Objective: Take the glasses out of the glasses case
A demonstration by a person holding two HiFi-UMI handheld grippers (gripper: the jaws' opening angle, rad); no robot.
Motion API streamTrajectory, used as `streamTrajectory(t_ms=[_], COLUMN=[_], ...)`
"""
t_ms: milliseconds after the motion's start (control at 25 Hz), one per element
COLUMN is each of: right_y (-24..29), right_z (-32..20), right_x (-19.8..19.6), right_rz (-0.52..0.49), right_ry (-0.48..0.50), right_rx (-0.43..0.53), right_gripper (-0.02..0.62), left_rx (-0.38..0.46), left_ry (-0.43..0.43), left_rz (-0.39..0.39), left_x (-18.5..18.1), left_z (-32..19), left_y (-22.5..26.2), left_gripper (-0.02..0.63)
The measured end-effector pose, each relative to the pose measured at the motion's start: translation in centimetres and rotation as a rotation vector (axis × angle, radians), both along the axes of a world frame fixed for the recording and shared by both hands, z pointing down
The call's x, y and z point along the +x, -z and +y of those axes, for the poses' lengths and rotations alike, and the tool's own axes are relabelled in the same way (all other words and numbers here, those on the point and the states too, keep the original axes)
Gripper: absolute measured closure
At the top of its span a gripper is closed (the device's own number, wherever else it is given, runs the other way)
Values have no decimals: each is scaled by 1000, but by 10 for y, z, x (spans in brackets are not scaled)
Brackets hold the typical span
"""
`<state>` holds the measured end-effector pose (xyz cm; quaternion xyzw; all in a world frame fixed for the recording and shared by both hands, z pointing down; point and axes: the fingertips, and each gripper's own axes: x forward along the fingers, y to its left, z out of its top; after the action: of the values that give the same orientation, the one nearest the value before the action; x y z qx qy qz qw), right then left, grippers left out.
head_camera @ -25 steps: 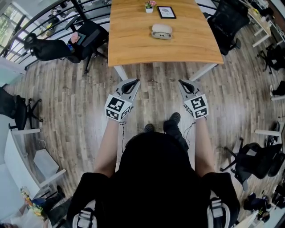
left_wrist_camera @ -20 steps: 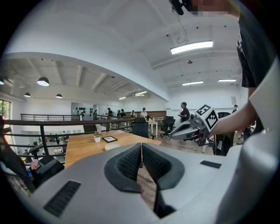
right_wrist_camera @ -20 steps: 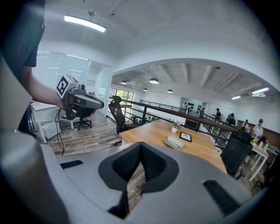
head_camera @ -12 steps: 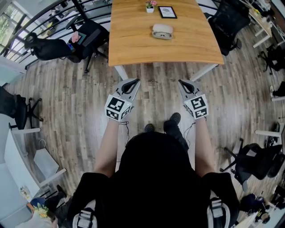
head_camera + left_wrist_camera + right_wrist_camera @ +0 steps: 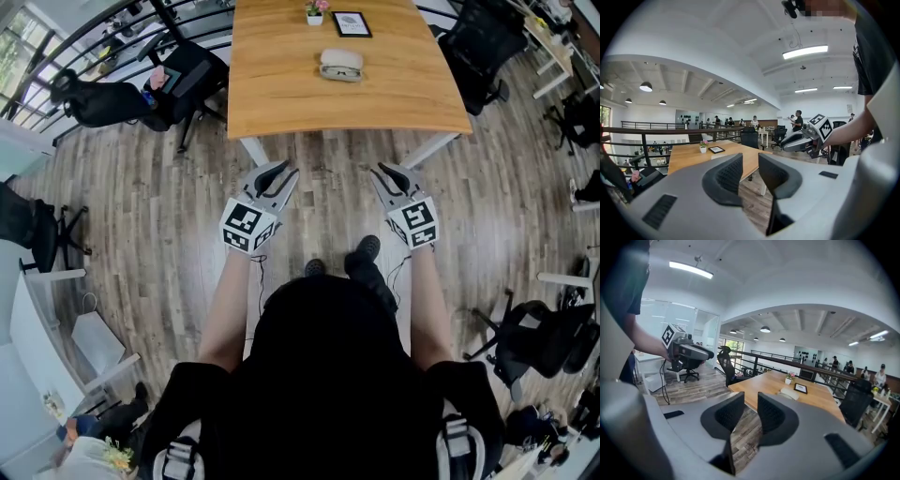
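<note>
Grey wood-plank floor [image 5: 169, 216] lies beneath the left hand-held gripper [image 5: 278, 171] and the right hand-held gripper [image 5: 389, 172] — both sets of jaws opening, partly spread, nothing between them. Well apart, the pale oblong glasses case [image 5: 340, 65] rests on the light wooden counter [image 5: 281, 94].

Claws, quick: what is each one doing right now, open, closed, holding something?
Left claw: opening, nothing between its jaws.
Right claw: opening, nothing between its jaws.

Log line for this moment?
phase: pre-reach | left gripper: jaws opening, empty | right gripper: jaws opening, empty | pale oval glasses case: untouched on light wooden table
</note>
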<state>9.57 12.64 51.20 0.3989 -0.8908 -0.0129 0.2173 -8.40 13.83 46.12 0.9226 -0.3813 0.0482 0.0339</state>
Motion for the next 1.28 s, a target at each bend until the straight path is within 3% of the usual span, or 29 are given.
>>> streamTrajectory(t_ms=[320, 920, 1280], right_y=[3, -6, -2], right_z=[-9, -50, -91], right_x=[5, 38, 74], right_rz=[-32, -76, -104], right_ry=[10, 53, 137], right_rx=[19, -15, -24], right_gripper=[370, 365, 371], left_rx=[0, -33, -33], left_ry=[28, 64, 150], left_rz=[-2, -34, -63], left_x=[4, 42, 80], left_z=[-7, -37, -62], left_y=[0, -5, 3], left_gripper=[396, 390, 390])
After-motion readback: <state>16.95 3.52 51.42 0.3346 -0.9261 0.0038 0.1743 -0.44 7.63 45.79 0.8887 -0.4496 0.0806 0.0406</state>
